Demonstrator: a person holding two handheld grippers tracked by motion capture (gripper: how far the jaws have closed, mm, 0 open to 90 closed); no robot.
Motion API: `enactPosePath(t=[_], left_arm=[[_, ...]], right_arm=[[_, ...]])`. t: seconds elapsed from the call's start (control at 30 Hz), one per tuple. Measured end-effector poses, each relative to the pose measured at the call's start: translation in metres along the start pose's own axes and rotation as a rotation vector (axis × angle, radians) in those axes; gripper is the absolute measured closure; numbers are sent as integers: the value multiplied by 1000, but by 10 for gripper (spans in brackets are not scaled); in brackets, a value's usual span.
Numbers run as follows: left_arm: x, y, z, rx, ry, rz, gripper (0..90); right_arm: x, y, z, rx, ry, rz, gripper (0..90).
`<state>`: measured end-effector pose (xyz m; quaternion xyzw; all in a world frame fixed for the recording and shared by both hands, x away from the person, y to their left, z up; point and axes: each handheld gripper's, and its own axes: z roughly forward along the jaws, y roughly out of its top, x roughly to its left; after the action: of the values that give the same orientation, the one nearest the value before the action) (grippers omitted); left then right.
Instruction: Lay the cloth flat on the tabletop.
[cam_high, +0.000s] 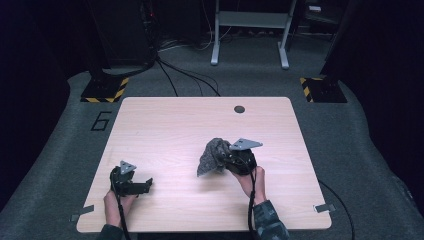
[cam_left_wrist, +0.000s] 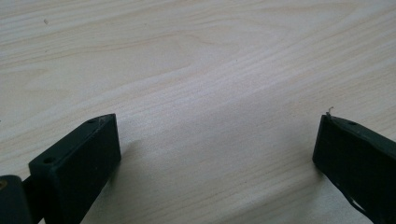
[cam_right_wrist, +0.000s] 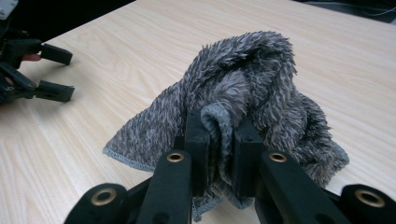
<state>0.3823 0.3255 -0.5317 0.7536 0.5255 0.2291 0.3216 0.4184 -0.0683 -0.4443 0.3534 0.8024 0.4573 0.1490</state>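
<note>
On pale woodgrain table (cam_high: 165, 130), right hand-held gripper (cam_right_wrist: 219, 140) pinches fluffy grey crumpled cloth (cam_right_wrist: 252, 79); left hand-held gripper (cam_left_wrist: 215, 149) gapes wide.

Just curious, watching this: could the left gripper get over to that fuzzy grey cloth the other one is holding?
Probably yes. The left gripper stands open, and bare table lies between it and the grey cloth, which the right gripper pinches.

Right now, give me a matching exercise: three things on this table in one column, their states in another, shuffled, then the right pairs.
Things:
1. left gripper
2. right gripper
3. grey towel

States:
A. bunched up, one edge trailing on the table
B. jaws wide apart, nothing between them
C. jaws pinched on a fold of cloth

Pairs: 1-B, 2-C, 3-A
</note>
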Motion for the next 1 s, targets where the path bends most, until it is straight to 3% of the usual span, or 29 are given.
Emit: enactPosePath(t=[0.3, 0.4, 0.53, 0.73, 0.87, 0.93, 1.0], left_arm=[[0, 0, 0, -3, 0, 0, 5], [0, 0, 0, -4, 5, -1, 5], [0, 0, 0, -5, 3, -1, 4], [0, 0, 0, 2, 1, -3, 4], [0, 0, -1, 3, 4, 2, 7], [-2, -1, -3, -6, 32, 9, 22], [-3, -1, -5, 1, 32, 5, 23]], right_arm=[[14, 0, 24, 25, 54, 10, 792], [16, -2, 34, 53, 51, 4, 779], [18, -8, 46, 97, 34, 6, 673], [16, -8, 27, 48, -36, 21, 407], [15, -15, 5, 31, -69, 9, 399], [15, -21, -2, 38, -80, 8, 406], [15, -29, -9, 57, -91, 19, 426]])
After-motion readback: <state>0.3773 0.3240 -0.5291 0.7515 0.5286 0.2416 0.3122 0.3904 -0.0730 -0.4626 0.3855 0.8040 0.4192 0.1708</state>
